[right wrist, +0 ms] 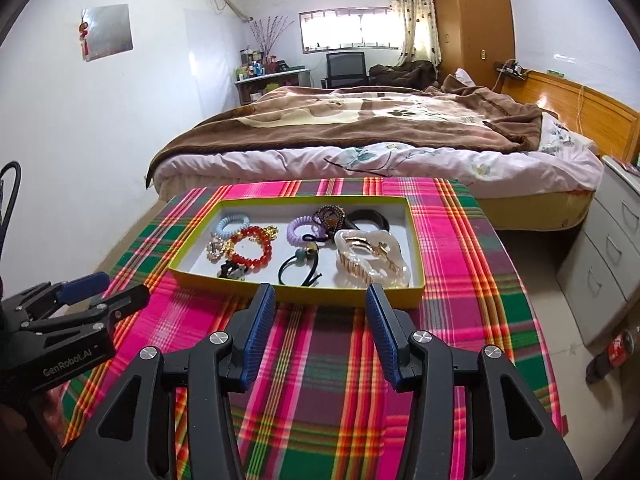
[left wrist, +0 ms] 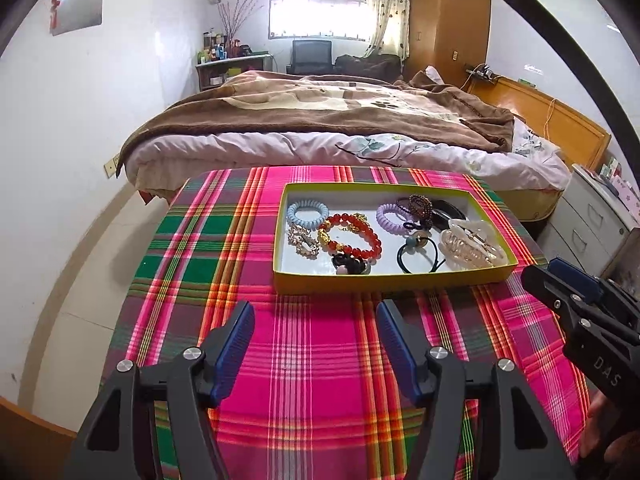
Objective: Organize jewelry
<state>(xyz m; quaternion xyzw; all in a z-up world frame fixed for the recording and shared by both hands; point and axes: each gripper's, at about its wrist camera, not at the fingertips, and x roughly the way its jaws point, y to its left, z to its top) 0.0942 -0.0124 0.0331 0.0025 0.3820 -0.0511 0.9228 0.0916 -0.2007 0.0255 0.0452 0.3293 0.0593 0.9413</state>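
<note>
Both grippers [left wrist: 316, 318] agape before tray [left wrist: 392, 278]

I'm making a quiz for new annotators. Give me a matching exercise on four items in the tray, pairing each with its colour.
Items, all lying in the yellow-rimmed tray:
1. Beaded bracelet
2. Coil hair tie at the tray's far left
3. Coil hair tie near the tray's middle
4. Large claw clip

Colours:
A. Light blue
B. Clear with gold
C. Red with gold charms
D. Lilac

Pairs: 1-C, 2-A, 3-D, 4-B
</note>
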